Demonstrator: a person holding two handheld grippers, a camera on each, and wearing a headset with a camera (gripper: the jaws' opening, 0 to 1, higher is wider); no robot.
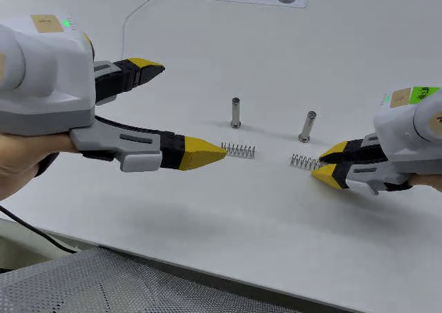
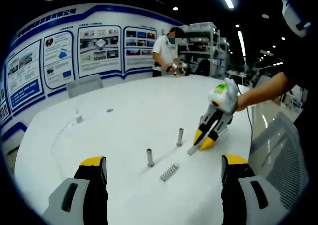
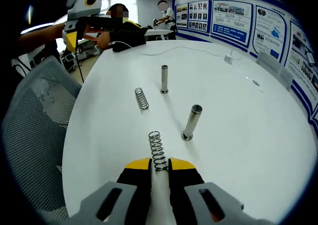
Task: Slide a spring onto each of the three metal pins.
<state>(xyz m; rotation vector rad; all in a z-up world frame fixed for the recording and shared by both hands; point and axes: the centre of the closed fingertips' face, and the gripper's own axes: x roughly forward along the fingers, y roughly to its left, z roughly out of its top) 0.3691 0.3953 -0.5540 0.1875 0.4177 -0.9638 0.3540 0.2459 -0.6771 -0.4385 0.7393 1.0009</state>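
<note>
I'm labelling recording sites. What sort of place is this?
Probably an industrial lab or training workshop: blue-framed display boards line the wall, storage racks stand behind, and another person works at the long white table.

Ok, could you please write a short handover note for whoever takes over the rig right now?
Left gripper: open, lower jaw tip beside the loose spring, not gripping it.
Right gripper: shut on one end of the second spring.
First pin and second pin stand upright on the table, both bare; I count two pins and two springs.
Done: no spring on a pin yet.
Left: thread each spring onto a pin, starting with the held one.
</note>
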